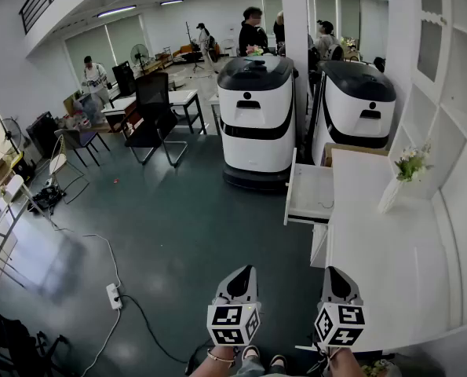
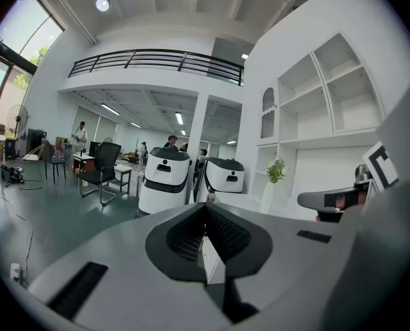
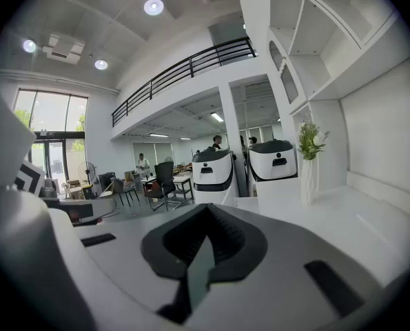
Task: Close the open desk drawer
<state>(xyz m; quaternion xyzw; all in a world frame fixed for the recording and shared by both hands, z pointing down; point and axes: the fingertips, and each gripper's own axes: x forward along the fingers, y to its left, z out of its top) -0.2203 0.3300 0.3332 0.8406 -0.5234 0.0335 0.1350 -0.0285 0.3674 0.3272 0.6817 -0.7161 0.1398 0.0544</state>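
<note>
At the right of the head view, a white desk [image 1: 390, 250] runs along a wall of white shelving [image 1: 445, 69]. Its drawer [image 1: 310, 193] stands pulled out to the left, over the dark green floor [image 1: 178, 234]. The drawer is well ahead of both grippers and neither touches it.

Left gripper [image 1: 243, 272]: held low at bottom centre, above the floor. Its own view shows the jaws pressed together with nothing between them [image 2: 206, 207].

Right gripper [image 1: 337, 272]: just beside the desk's near corner. Jaws likewise clenched on nothing [image 3: 208, 211].

Writing: the only markings that can be made out are the black-and-white square patterns on each gripper's cube. Nothing else in the room is large enough to read.

On the desk past the drawer: a white vase [image 1: 390, 196] with green and white flowers [image 1: 412, 163].

Beyond the drawer: two white-and-black wheeled machines, one nearer [image 1: 257, 120] and one behind a column [image 1: 357, 104].

Floor, left: a white power strip [image 1: 114, 295] with a trailing cable. Further back are an office chair [image 1: 151, 112] and several people standing.
</note>
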